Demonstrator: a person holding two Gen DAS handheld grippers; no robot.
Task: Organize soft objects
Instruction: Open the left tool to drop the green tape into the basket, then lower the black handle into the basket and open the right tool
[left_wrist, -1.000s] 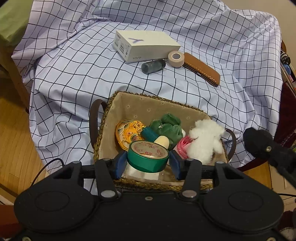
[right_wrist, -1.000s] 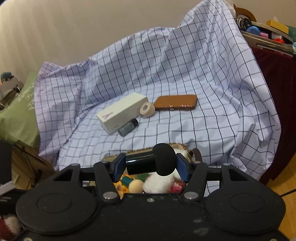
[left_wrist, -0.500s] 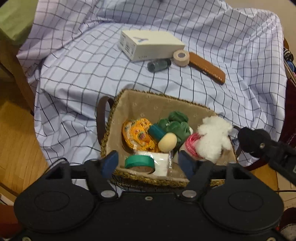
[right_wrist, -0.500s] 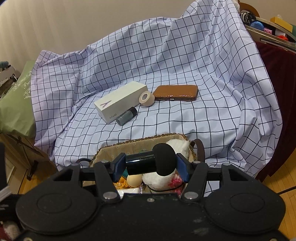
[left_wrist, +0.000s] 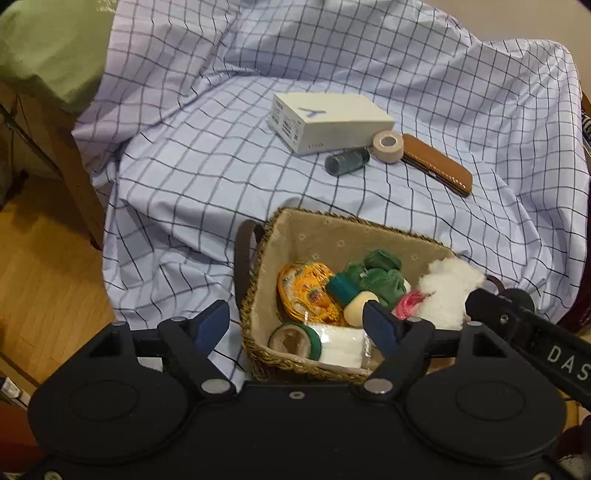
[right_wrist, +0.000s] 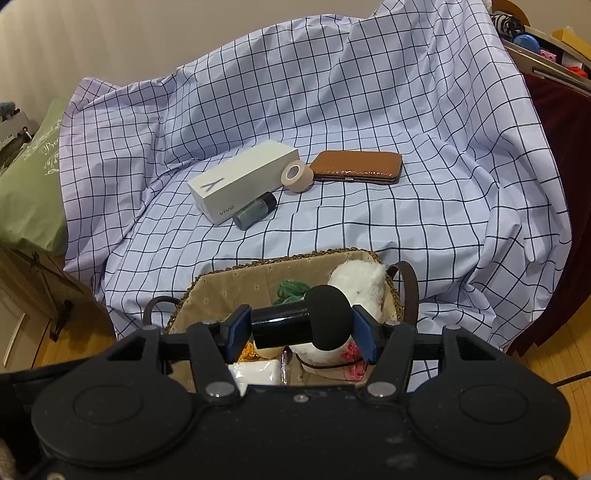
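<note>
A woven basket (left_wrist: 255, 291) with a beige lining sits on the checked sheet just below both grippers. A green tape roll (left_wrist: 293, 338) lies inside it at the near wall, beside a white packet (left_wrist: 341, 347). My left gripper (left_wrist: 295, 325) hangs above that spot; its jaws are opening and nothing is between them. A white plush toy (left_wrist: 448, 291) leans at the basket's right end, with green fabric (left_wrist: 380, 273) and an orange pouch (left_wrist: 310, 291) next to it. My right gripper (right_wrist: 301, 330) is shut on a black microphone (right_wrist: 303, 325) over the basket (right_wrist: 280, 262).
Further back on the sheet lie a white box (left_wrist: 328, 118), a small dark bottle (left_wrist: 347, 161), a beige tape roll (left_wrist: 387, 146) and a brown case (left_wrist: 436, 168). A green cushion (left_wrist: 48, 48) is at the far left. Wooden floor lies to the left.
My left gripper let go of the green tape roll, which dropped into the basket's near side, and its jaws spread wide. The right gripper kept hold of the microphone.
</note>
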